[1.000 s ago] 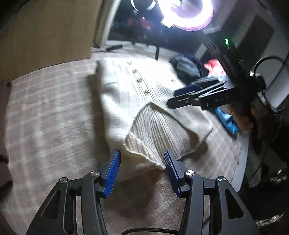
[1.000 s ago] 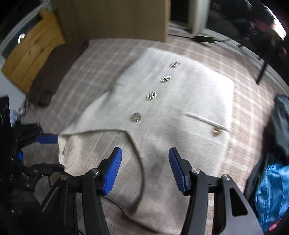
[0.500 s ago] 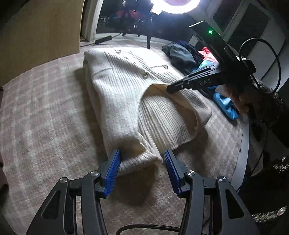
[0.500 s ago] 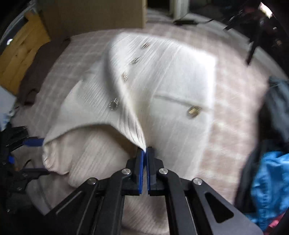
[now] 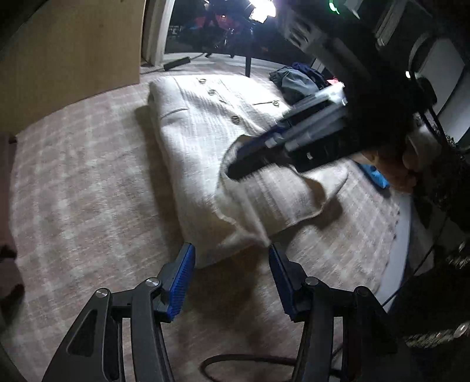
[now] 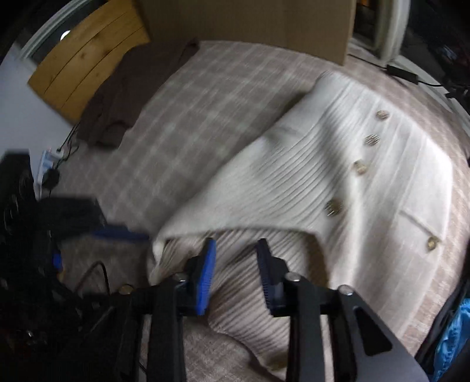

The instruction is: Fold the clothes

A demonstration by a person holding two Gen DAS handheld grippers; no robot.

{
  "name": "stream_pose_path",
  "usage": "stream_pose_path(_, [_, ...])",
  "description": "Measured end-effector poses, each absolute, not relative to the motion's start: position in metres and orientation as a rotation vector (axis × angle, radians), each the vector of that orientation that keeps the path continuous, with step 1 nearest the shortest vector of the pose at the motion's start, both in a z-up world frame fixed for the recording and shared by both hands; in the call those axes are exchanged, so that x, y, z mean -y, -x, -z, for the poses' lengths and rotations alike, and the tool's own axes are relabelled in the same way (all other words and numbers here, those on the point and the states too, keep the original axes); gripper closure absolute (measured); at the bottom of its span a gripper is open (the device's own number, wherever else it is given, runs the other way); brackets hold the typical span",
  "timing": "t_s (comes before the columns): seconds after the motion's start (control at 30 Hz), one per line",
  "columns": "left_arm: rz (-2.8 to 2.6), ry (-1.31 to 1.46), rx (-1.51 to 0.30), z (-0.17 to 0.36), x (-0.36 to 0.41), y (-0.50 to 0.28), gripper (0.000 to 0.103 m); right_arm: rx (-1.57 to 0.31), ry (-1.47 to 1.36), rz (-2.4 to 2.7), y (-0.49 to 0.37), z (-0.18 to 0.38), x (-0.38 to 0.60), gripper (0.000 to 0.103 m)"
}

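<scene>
A cream ribbed cardigan (image 5: 199, 141) with metal buttons lies on the checked cloth (image 5: 73, 182), its near part folded over itself. My left gripper (image 5: 232, 264) hovers just short of the cardigan's near corner; its jaws are opening and nothing is between the pads. My right gripper (image 6: 235, 264) points down at the ribbed fold (image 6: 243, 296). Its jaws are opening and stand apart, with the fabric lying under the gap and not pinched. Seen from the left wrist, the blurred right gripper (image 5: 238, 164) sits low over the fold, held by a person's hand (image 5: 402, 167).
A cardboard box (image 6: 249, 23) stands at the far edge, beside a wooden board (image 6: 82, 58) and a brown garment (image 6: 117, 97). A pile of dark clothes (image 5: 296, 82) and blue fabric (image 6: 452, 338) lie to the right. A cable (image 5: 249, 361) runs near the left gripper.
The right gripper, shut on the cardigan's front edge half a second ago, has swung toward the left gripper and let the edge go. The left jaws stand slightly wider.
</scene>
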State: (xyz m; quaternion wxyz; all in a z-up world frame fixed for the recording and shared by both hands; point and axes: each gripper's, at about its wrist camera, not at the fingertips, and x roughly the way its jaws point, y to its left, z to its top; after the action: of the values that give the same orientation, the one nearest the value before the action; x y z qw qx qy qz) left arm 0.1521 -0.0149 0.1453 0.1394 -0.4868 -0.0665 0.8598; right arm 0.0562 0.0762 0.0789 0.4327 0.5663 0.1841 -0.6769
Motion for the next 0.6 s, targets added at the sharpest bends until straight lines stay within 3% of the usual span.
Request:
stream_pose_path(0.2, [-2.524, 1.387, 0.121, -0.127, 0.005, -0.143, 0.051, -0.361, -1.472, 1.607, -0.055, -0.059, -0.079, 0.080])
stream_pose_path(0.23, [-2.524, 1.387, 0.121, -0.125, 0.003, -0.139, 0.055, -0.343, -1.480, 1.608, -0.053, -0.058, -0.080, 0.080])
stream_pose_path(0.27, [-2.518, 1.397, 0.137, -0.123, 0.004, -0.134, 0.071, -0.317, -1.482, 1.603, -0.058, -0.058, -0.089, 0.080])
stream_pose_path(0.3, [-2.514, 1.406, 0.172, -0.122, 0.006, -0.131, 0.080, -0.290, -1.479, 1.596, -0.057, -0.064, -0.095, 0.080])
stream_pose_path(0.33, [-2.509, 1.402, 0.237, -0.123, 0.010, -0.129, 0.086, -0.270, -1.470, 1.597, -0.057, -0.068, -0.096, 0.080])
stream_pose_path(0.53, [-2.351, 1.144, 0.917, -0.139, 0.047, -0.136, 0.086, -0.174, -1.438, 1.574, -0.060, -0.088, -0.099, 0.080])
stream_pose_path(0.6, [-2.329, 1.228, 0.943, -0.120, 0.046, -0.136, 0.085, -0.151, -1.465, 1.557, -0.058, -0.078, -0.095, 0.079])
